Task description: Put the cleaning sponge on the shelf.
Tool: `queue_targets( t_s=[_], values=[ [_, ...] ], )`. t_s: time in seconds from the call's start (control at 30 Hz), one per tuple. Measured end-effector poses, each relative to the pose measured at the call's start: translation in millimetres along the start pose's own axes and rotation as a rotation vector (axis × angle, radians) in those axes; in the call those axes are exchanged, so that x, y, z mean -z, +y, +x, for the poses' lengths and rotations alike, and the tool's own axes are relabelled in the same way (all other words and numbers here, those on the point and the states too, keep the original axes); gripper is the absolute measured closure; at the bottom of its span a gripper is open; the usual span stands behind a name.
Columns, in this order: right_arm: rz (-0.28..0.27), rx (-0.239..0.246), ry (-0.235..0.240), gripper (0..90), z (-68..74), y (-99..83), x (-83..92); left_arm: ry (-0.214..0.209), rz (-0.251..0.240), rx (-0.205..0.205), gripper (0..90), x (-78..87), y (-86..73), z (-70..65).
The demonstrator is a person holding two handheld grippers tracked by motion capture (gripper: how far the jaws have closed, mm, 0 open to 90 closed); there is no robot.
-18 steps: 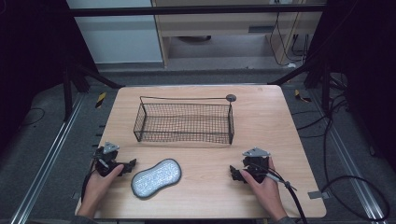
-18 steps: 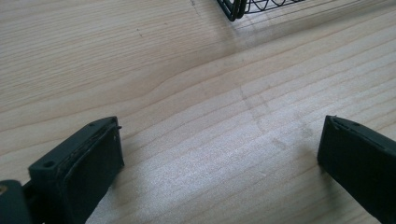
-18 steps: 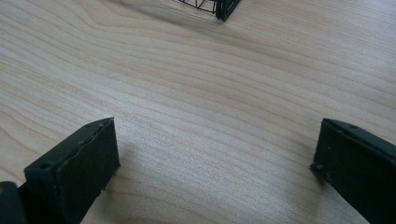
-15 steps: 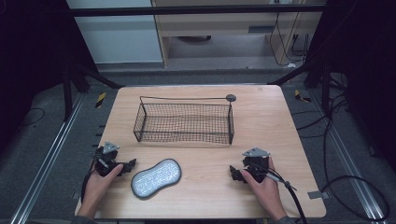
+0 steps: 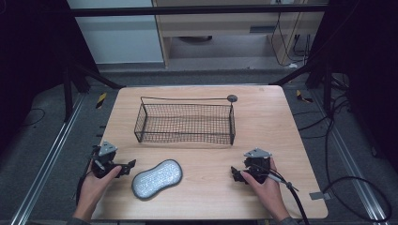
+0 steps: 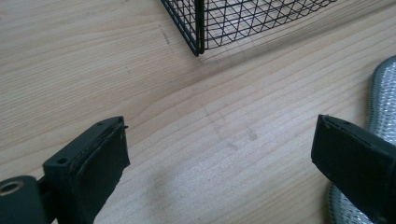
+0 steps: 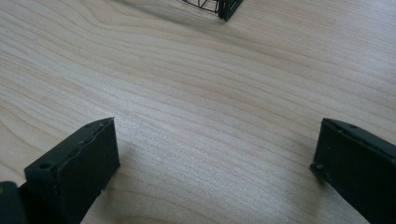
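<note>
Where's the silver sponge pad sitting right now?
In the high view, the sponge pad lies flat on the table's near-left part, just beside the left gripper and in front of the wire basket.

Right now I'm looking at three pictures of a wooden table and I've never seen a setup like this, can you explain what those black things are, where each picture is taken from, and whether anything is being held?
No robot here: a person sits at a wooden table with a hand-held gripper in each hand, a tool with two black jaws. The high view comes from a fixed camera above, looking down. It shows the left hand-held gripper and the right hand-held gripper low over the near edge. The other two pictures come from cameras riding on those tools, looking out between their own jaws: the left one and the right one. Both pairs of jaws stand wide apart with bare wood between them, so nothing is held. On the table lie a black wire basket and a silvery, peanut-shaped scrubbing pad beside the left tool. A small dark disc sits behind the basket.
</note>
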State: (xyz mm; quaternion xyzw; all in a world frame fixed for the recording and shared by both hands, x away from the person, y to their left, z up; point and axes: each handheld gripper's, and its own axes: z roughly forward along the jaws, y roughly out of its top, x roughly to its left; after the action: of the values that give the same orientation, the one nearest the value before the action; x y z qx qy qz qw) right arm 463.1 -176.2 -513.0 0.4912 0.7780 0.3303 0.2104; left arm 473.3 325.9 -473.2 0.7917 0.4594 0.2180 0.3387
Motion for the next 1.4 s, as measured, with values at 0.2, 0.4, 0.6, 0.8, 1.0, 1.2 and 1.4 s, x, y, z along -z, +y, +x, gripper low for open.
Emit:
queue_targets(
  t_s=[0.2, 0.4, 0.6, 0.8, 1.0, 1.2, 1.4],
  values=[
    [-0.001, 0.009, 0.009, 0.4, -0.8, -0.7, 0.7, -0.032, 0.016, -0.025, 4.2, 4.3, 10.9, -7.6],
    [-0.003, 0.018, 0.009, 0.4, -1.5, -0.9, 0.3, -0.059, 0.044, -0.103, 3.8, 2.8, 26.9, -29.9],
    [-0.003, 0.019, 0.008, 0.4, -1.6, -0.9, 0.4, -0.087, 0.096, -0.132, 3.8, -0.6, 34.6, -42.7],
    [-0.001, 0.010, 0.001, 0.4, -1.0, -0.3, -0.1, -0.112, 0.124, -0.172, 4.0, 1.4, 41.9, -56.4],
    [-0.001, 0.010, 0.000, 0.4, -0.9, -0.2, -0.1, -0.141, 0.170, -0.218, 4.0, 1.8, 41.5, -62.3],
    [-0.002, 0.010, -0.001, 0.4, -0.9, -0.3, -0.1, -0.159, 0.221, -0.253, 3.6, -1.0, 39.6, -64.4],
    [-0.001, 0.009, -0.001, 0.4, -0.9, -0.2, -0.1, -0.169, 0.244, -0.267, 3.4, -3.8, 44.7, -67.9]
  ],
)
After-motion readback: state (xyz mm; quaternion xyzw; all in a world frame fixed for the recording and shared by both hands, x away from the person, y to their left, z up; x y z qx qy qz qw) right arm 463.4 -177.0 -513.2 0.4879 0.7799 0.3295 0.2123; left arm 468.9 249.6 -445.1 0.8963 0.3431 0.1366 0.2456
